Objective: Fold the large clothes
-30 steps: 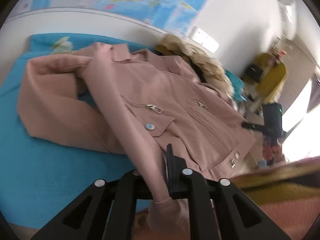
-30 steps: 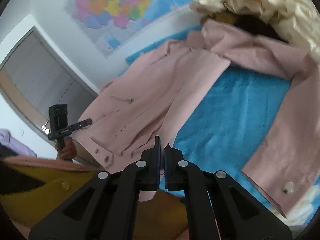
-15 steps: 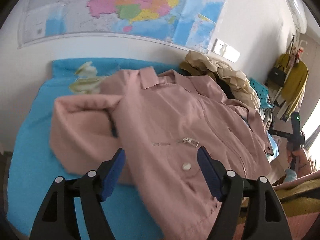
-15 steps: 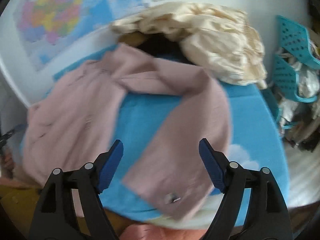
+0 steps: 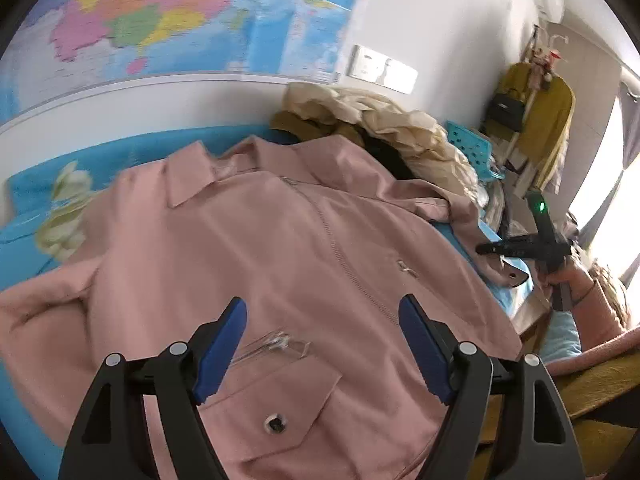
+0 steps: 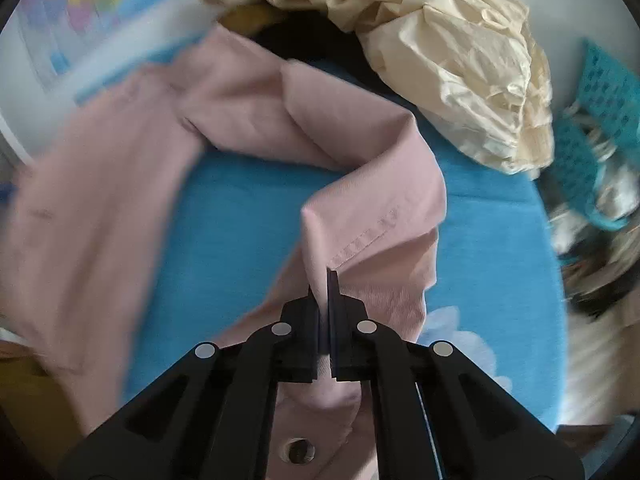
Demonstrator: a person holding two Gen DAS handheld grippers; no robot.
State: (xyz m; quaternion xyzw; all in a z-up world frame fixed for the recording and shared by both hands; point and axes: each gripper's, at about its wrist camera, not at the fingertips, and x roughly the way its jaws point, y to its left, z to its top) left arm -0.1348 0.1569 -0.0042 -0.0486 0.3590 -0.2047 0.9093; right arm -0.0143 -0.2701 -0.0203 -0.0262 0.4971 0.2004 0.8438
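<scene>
A pink jacket lies front up on the blue bed sheet, collar toward the wall. My left gripper hovers over its chest pocket. Its jaws are opening, and nothing is pinched between the blue pads. In the right wrist view, my right gripper is shut on a fold of the jacket's sleeve near the cuff. The sleeve bends up from the blue sheet. The left wrist view also shows the right gripper at the bed's right edge, held by a hand.
A heap of cream clothes lies at the bed's far right corner, against the wall. Beyond it stands a teal basket. A map covers the wall, and a yellow coat hangs at the right.
My left gripper let go of the pink cloth, opened and swung over the jacket's front. My right gripper opened, tipped down toward the sleeve and shut on it.
</scene>
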